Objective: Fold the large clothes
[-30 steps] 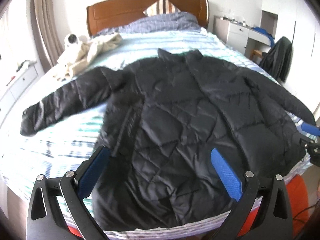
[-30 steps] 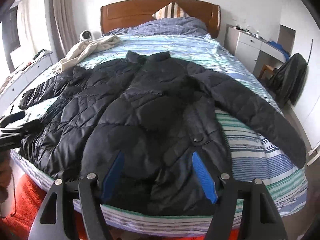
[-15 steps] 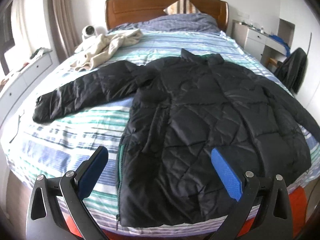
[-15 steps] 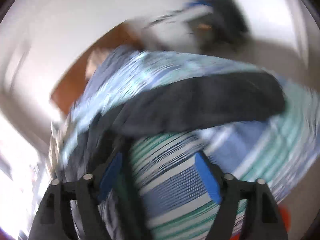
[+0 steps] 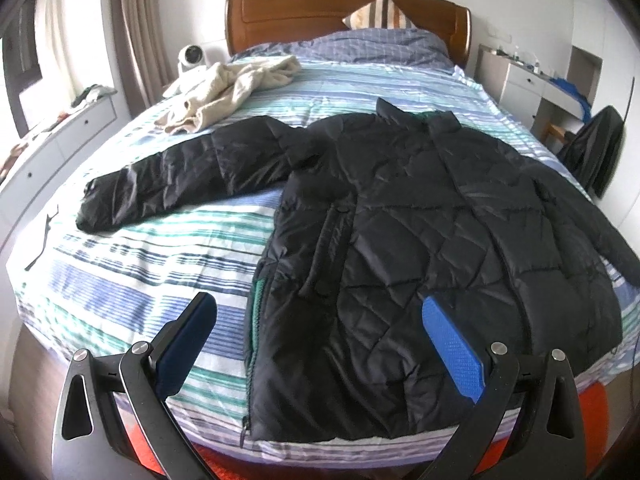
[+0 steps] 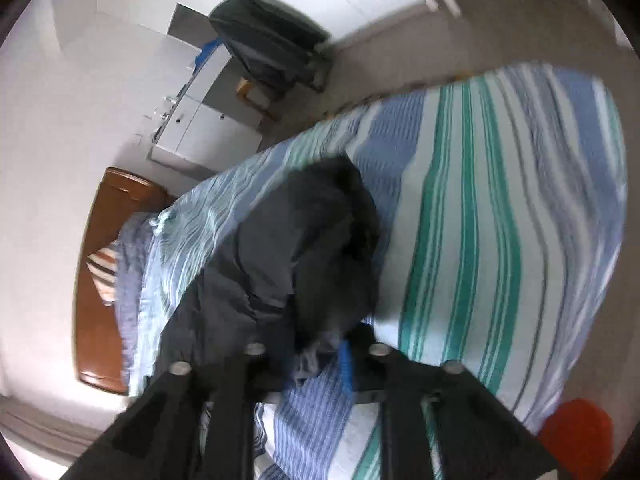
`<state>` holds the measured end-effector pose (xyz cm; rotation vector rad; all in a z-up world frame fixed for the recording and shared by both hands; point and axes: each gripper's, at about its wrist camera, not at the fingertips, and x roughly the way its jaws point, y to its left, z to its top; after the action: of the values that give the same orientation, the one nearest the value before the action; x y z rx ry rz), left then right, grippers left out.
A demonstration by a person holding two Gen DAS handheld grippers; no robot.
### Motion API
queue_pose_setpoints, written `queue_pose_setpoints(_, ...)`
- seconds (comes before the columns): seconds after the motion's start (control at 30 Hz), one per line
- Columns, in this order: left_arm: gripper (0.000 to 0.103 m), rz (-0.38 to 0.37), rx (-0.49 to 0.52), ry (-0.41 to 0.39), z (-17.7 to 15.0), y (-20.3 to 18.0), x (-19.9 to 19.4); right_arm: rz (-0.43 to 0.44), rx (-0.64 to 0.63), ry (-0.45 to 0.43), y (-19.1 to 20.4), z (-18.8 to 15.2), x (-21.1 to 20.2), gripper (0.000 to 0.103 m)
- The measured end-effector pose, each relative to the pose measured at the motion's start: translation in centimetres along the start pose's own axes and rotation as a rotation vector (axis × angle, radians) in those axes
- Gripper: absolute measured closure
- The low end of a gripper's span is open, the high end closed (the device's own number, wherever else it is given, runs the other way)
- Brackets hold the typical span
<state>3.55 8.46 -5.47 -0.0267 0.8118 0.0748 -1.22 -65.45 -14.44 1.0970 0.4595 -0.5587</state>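
A black quilted jacket (image 5: 420, 220) lies front up on the striped bed (image 5: 140, 280), one sleeve (image 5: 180, 172) stretched out to the left. My left gripper (image 5: 316, 306) hovers open over the jacket's hem near the foot of the bed, with nothing between its blue pads. The right wrist view is rolled sideways. There my right gripper (image 6: 320, 354) is shut on the cuff end of the jacket's other sleeve (image 6: 304, 240), which runs away across the bedspread (image 6: 480, 200).
A beige garment (image 5: 236, 88) and a small white fan (image 5: 192, 56) lie near the wooden headboard (image 5: 344, 12). White drawers (image 5: 60, 148) line the left wall. A desk (image 5: 532, 84) and a chair with a dark garment (image 6: 264, 48) stand at the right. An orange rug (image 6: 576, 432) lies by the bed.
My right gripper swung from the hem to the right sleeve, rolled sideways and closed on its cuff. The left gripper's view shifted slightly, and it stayed open.
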Motion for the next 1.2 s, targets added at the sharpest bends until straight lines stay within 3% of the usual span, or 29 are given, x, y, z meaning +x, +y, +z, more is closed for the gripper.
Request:
queue_pose_setpoints(0.17, 0.001, -0.001, 0.012, 0.007, -0.3, 0.1, -0.5, 0.198, -0.545, -0.124, 13.3, -4.2, -7.6, 0.091)
queue_pose_setpoints(0.27, 0.001, -0.017, 0.015, 0.017, -0.3, -0.4, -0.1, 0.345, -0.915, -0.168, 21.3, -11.6, -12.2, 0.092)
queue_pose_setpoints(0.37, 0.001, -0.044, 0.006, 0.014, -0.3, -1.2, -0.2, 0.439, -1.131, -0.158, 25.5, -18.5, -13.8, 0.092)
queue_pose_setpoints(0.5, 0.001, -0.096, -0.003, 0.007, -0.2, -2.0, -0.4, 0.527, -1.349, -0.057, 28.3, -28.8, -12.6, 0.092)
queue_pose_setpoints(0.6, 0.001, -0.121, -0.009, 0.018, -0.1, -2.2, 0.2, 0.564, -1.409, 0.074, 27.2, -35.5, -11.4, 0.091)
queue_pose_setpoints(0.7, 0.001, -0.148, -0.038, 0.055, -0.2, -1.9, 1.4, 0.559, -1.431, 0.258, 25.5, -40.3, -8.9, 0.08)
queue_pose_setpoints(0.77, 0.001, -0.191, -0.08, 0.082, -0.4, -1.5, 2.1, 0.58, -1.392, 0.45, 24.5, -42.0, -6.9, 0.017)
queue_pose_setpoints(0.8, 0.001, -0.218, -0.106, 0.095, -0.4, -1.3, 2.4, 0.601, -1.361, 0.506, 24.0, -42.5, -6.5, 0.013)
queue_pose_setpoints(0.93, 0.001, -0.332, -0.161, 0.12, 0.2, -1.7, 3.7, 0.678, -1.358, 0.506, 22.4, -42.2, -9.1, 0.013)
queue_pose_setpoints(1.0, 0.001, -0.393, -0.142, 0.153, 0.9, -3.2, 5.1, 0.703, -1.352, 0.491, 21.8, -40.9, -10.3, 0.013)
queue_pose_setpoints(1.1, 0.002, -0.441, -0.069, 0.188, 2.2, -6.8, 7.9, 0.675, -1.334, 0.461, 20.8, -39.9, -11.5, 0.013)
queue_pose_setpoints(1.17, 0.009, -0.444, -0.019, 0.218, 2.8, -9.3, 10.1, 0.638, -1.305, 0.444, 19.8, -38.3, -12.0, 0.013)
queue_pose_setpoints(1.2, 0.022, -0.441, 0.01, 0.242, 3.0, -10.6, 11.4, 0.617, -1.285, 0.434, 19.1, -37.4, -12.1, 0.013)
